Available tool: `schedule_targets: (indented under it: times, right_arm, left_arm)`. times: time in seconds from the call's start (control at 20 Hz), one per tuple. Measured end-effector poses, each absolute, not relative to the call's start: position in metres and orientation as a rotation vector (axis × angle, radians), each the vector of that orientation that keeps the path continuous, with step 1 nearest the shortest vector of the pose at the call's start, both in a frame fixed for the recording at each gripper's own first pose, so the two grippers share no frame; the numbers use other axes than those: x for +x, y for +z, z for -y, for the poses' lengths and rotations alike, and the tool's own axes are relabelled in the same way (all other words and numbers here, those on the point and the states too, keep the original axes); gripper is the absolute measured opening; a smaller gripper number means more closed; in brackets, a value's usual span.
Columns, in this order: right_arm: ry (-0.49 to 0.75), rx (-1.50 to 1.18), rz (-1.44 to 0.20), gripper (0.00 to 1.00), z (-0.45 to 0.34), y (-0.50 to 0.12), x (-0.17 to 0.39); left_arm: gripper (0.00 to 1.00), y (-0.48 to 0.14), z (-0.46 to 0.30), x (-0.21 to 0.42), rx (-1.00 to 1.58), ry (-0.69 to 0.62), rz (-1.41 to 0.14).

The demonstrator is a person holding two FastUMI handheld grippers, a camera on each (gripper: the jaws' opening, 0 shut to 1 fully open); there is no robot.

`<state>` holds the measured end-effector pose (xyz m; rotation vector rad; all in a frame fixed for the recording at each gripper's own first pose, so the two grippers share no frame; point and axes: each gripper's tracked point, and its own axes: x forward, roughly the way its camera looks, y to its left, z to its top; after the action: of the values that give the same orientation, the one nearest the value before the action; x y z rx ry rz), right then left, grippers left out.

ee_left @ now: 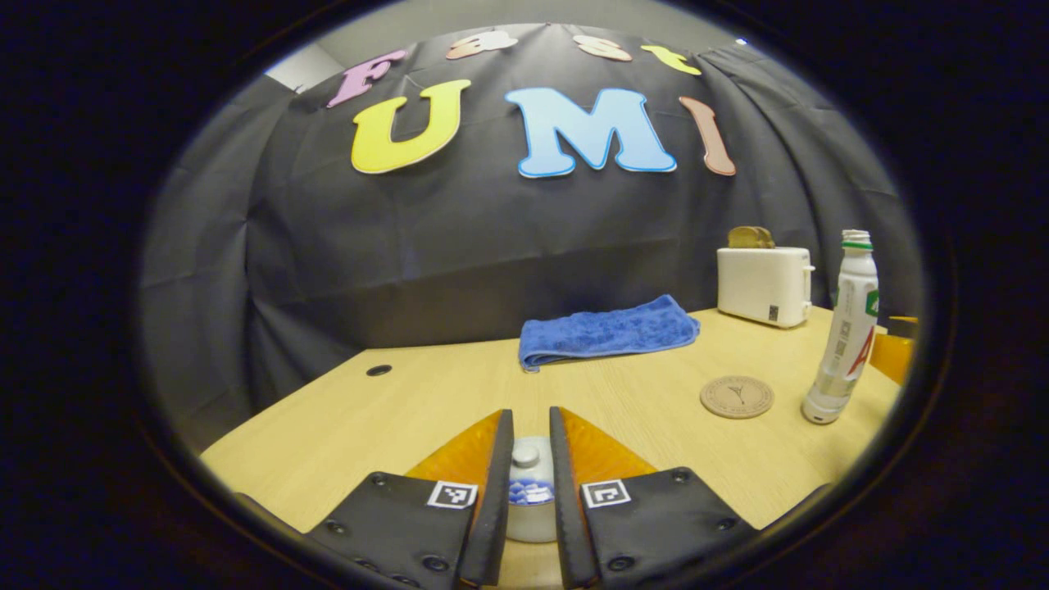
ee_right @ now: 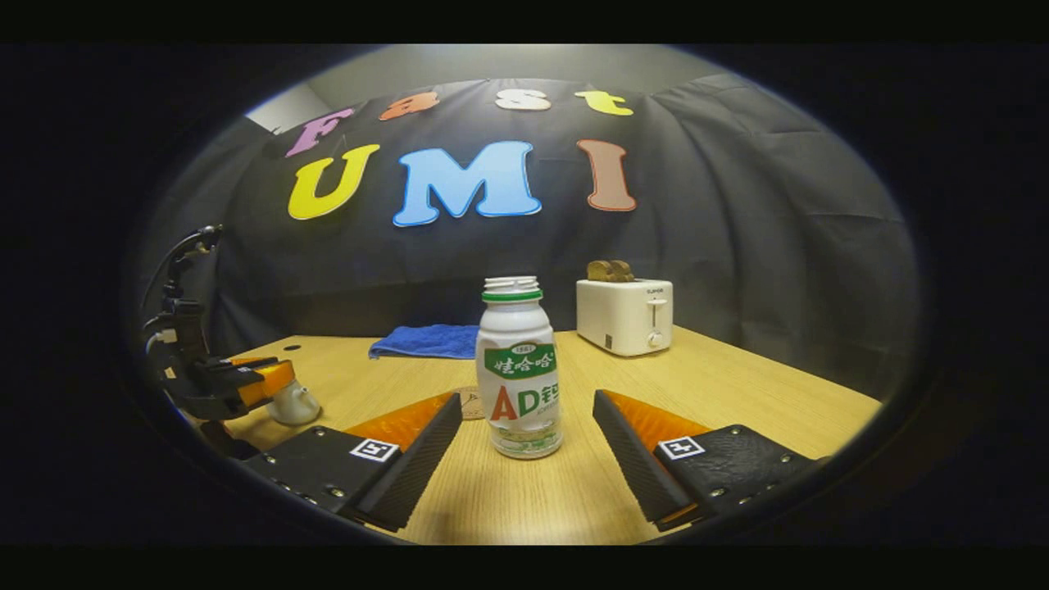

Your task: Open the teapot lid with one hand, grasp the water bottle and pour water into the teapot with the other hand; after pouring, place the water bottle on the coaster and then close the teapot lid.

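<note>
Left hand-held gripper (ee_left: 531, 459): fingers clamped on the teapot lid (ee_left: 527, 459) knob.
Right hand-held gripper (ee_right: 524, 442): fingers apart, flanking the water bottle (ee_right: 518, 369).
Water bottle: white, uncapped, upright beside the coaster (ee_left: 737, 397).

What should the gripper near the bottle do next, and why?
Probably the right gripper should ease forward and close on the water bottle. Its fingers are open, with the bottle upright between and just beyond the tips, not touching. The left gripper is already at the teapot lid, fingers either side of the knob, so grasping the bottle seems next.
</note>
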<state>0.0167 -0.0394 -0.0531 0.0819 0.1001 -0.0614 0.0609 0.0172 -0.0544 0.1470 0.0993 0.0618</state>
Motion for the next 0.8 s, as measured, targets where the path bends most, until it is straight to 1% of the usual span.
schedule_targets:
  times: [0.05, 0.1, 0.25, 0.35, 0.4, 0.5, 0.55, 0.6, 0.65, 0.7, 0.75, 0.8]
  right_arm:
    - [-0.062, 0.082, -0.1, 0.99, 0.039, -0.053, 0.016]
    - [-0.062, 0.083, -0.1, 0.99, 0.04, -0.053, 0.016]
    - [-0.065, 0.084, -0.099, 0.99, 0.041, -0.054, 0.017]
    - [-0.063, 0.076, -0.1, 0.99, 0.041, -0.054, 0.018]
    - [-0.062, 0.072, -0.102, 0.99, 0.041, -0.054, 0.018]
    - [-0.051, 0.067, -0.109, 0.97, 0.04, -0.057, 0.019]
    - [-0.049, 0.064, -0.112, 0.99, 0.04, -0.058, 0.019]
    - [-0.048, 0.063, -0.114, 0.99, 0.04, -0.059, 0.019]
    - [-0.047, 0.062, -0.118, 0.99, 0.04, -0.06, 0.02]
    - [-0.046, 0.061, -0.121, 0.99, 0.04, -0.061, 0.02]
    - [-0.047, 0.057, -0.124, 0.99, 0.041, -0.061, 0.02]
    - [-0.048, 0.05, -0.125, 0.99, 0.042, -0.06, 0.021]
  left_arm:
    - [0.37, -0.056, -0.02, 0.059, 0.13, 0.06, -0.1]
    - [0.17, -0.058, -0.018, 0.063, 0.124, 0.057, -0.105]
    - [0.17, -0.055, -0.018, 0.062, 0.131, 0.067, -0.098]
    - [0.06, -0.055, -0.016, 0.06, 0.132, 0.068, -0.099]
    - [0.1, -0.056, -0.018, 0.06, 0.129, 0.067, -0.099]
    - [0.1, -0.054, -0.018, 0.061, 0.103, 0.052, -0.091]
    - [0.1, -0.05, -0.018, 0.06, 0.088, 0.046, -0.085]
    - [0.06, -0.046, -0.019, 0.06, 0.083, 0.042, -0.072]
    - [0.06, -0.041, -0.019, 0.058, 0.084, 0.043, -0.057]
    - [0.1, -0.037, -0.019, 0.057, 0.085, 0.042, -0.048]
    - [0.06, -0.034, -0.018, 0.055, 0.08, 0.04, -0.039]
    - [0.1, -0.03, -0.018, 0.052, 0.069, 0.034, -0.033]
